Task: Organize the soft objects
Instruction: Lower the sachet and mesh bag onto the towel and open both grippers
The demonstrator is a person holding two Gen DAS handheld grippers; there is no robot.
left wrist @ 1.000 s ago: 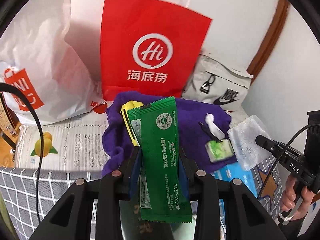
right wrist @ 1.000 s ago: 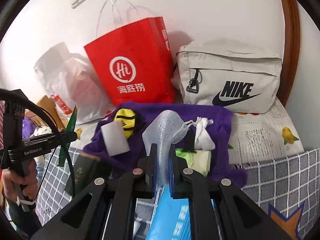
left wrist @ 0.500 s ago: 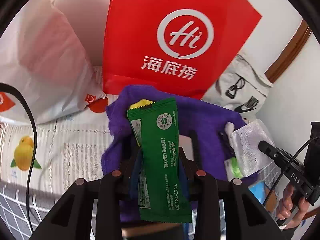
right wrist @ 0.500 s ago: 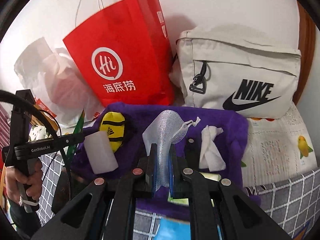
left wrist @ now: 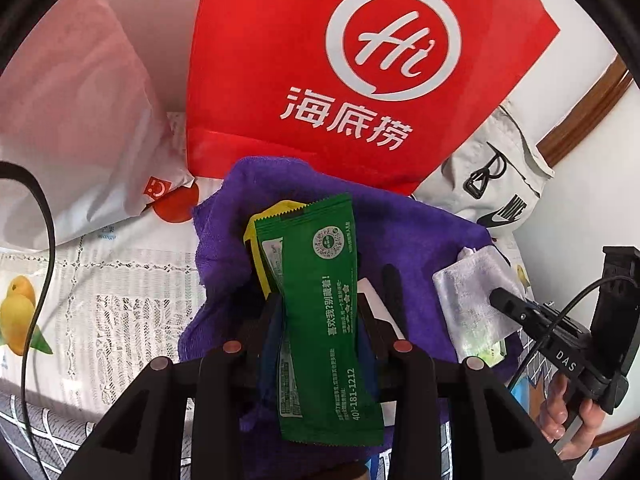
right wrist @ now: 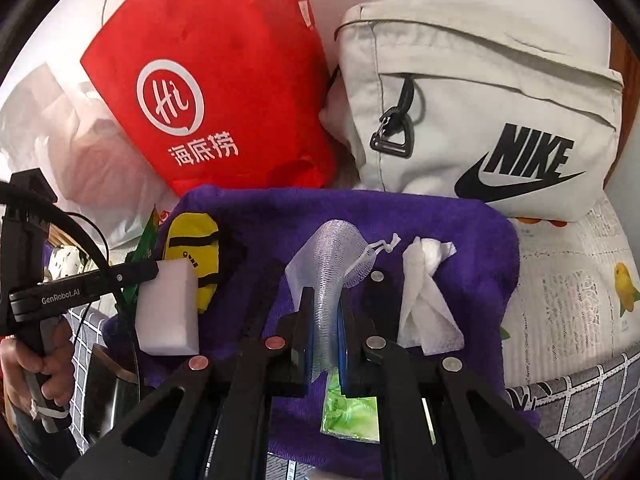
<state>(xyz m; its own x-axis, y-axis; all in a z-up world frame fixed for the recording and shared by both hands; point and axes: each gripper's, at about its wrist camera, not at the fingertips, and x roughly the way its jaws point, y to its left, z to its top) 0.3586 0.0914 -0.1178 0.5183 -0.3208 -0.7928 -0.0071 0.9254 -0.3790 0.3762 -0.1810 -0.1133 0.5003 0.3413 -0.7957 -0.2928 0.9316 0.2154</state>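
The left gripper [left wrist: 320, 320] has its fingers pinching a green packet [left wrist: 324, 312], long axis running along the fingers, above the purple towel [left wrist: 420, 232]. The right gripper [right wrist: 325, 320] pinches a white mesh pouch [right wrist: 326, 264] upright over the same towel. Ahead of both stands the red bag [left wrist: 304, 68], nearer the left hand; its opening is cut off, so clearance is unclear.
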